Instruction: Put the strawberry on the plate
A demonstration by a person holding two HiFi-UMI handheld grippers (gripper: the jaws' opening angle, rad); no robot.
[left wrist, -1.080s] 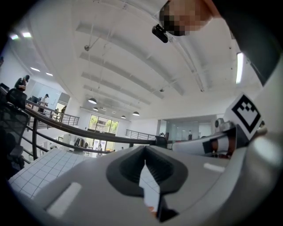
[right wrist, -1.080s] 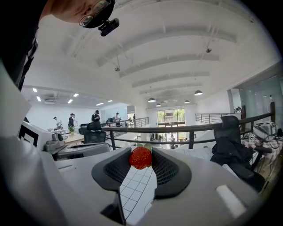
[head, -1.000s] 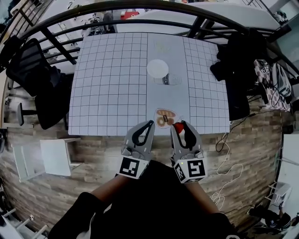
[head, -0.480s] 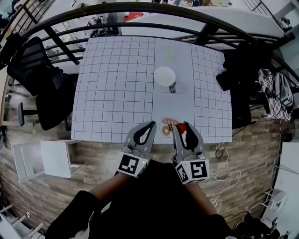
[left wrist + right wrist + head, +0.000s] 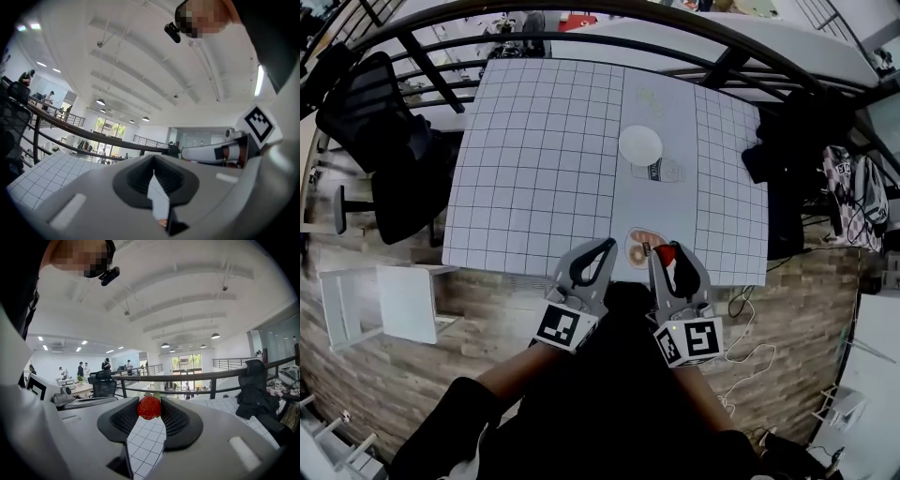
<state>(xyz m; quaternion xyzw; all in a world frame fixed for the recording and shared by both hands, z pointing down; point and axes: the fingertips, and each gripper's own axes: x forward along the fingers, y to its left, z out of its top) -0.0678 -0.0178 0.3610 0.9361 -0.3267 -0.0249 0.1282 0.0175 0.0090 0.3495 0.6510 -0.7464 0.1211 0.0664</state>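
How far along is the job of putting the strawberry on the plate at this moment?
Done: the strawberry is picked up, clamped between the jaws of the right gripper. In hand: it hangs over the near edge of the table; the left gripper is shut and empty. Left: carry it to the white plate farther along the table, which looks bare, then release it there.
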